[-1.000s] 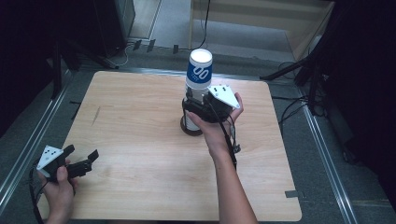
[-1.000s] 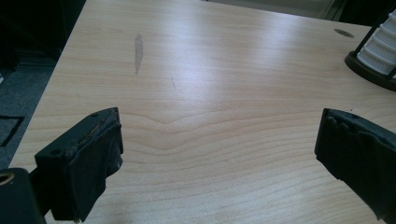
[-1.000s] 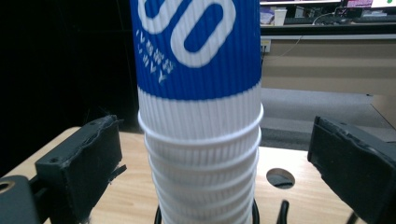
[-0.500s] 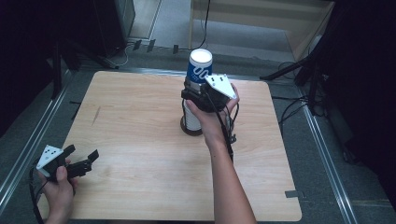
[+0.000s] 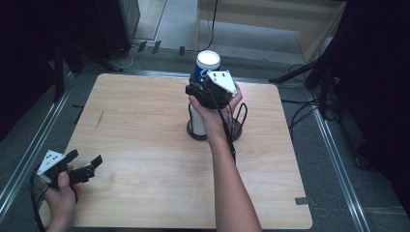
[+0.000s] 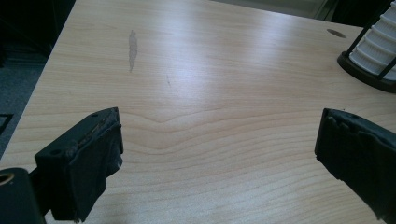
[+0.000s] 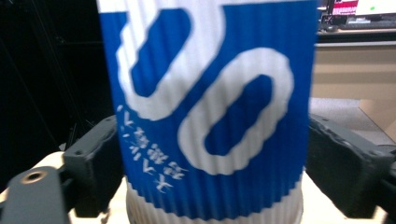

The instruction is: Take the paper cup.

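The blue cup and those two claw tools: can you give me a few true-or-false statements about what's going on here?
1. The right gripper has its jaws either side of the blue cup. True.
2. The cup lies on its side on the table. False: it stands upright atop a white stack in a black wire holder.
3. The left gripper holds a cup. False: its jaws are wide apart over bare wood.
4. The left gripper is near the table's front left corner. True.
5. The table is glass. False: it is light wood.

Both grippers have black jaws, grey three-cornered top plates and trailing black cables.
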Motion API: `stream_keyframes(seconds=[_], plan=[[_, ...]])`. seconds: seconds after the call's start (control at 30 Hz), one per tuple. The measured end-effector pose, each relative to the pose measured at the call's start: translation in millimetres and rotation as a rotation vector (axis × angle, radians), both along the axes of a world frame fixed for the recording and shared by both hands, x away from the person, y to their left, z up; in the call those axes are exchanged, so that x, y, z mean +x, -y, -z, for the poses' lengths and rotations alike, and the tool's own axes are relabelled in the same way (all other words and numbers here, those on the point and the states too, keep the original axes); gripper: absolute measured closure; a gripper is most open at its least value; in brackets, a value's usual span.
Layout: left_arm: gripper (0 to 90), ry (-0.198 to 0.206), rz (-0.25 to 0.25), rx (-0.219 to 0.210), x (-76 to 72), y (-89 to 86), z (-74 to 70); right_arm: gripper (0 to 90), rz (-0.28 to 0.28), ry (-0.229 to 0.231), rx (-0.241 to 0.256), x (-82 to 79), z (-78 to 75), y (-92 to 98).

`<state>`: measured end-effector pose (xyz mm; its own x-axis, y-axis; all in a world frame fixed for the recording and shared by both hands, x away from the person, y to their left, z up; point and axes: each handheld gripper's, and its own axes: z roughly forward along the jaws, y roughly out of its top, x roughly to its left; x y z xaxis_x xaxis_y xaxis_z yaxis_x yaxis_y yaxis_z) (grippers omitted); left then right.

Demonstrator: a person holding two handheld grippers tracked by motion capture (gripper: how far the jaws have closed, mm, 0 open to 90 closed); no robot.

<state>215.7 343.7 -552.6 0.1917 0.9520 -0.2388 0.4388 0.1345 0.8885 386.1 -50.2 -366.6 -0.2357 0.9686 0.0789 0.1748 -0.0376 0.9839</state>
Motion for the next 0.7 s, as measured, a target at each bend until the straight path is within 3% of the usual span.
stream_keyframes(seconds=[0.33,0.7], plan=[[1.7,0.002,0.005,-0.008,0.6,-0.2,0.2,18.7,0.011,0.031,-0.015,-2.1,-3.2,-3.1],[1.8,0.003,0.008,-0.006,0.6,-0.3,0.2,19.1,0.002,0.082,-0.009,-6.3,-22.7,-1.9]])
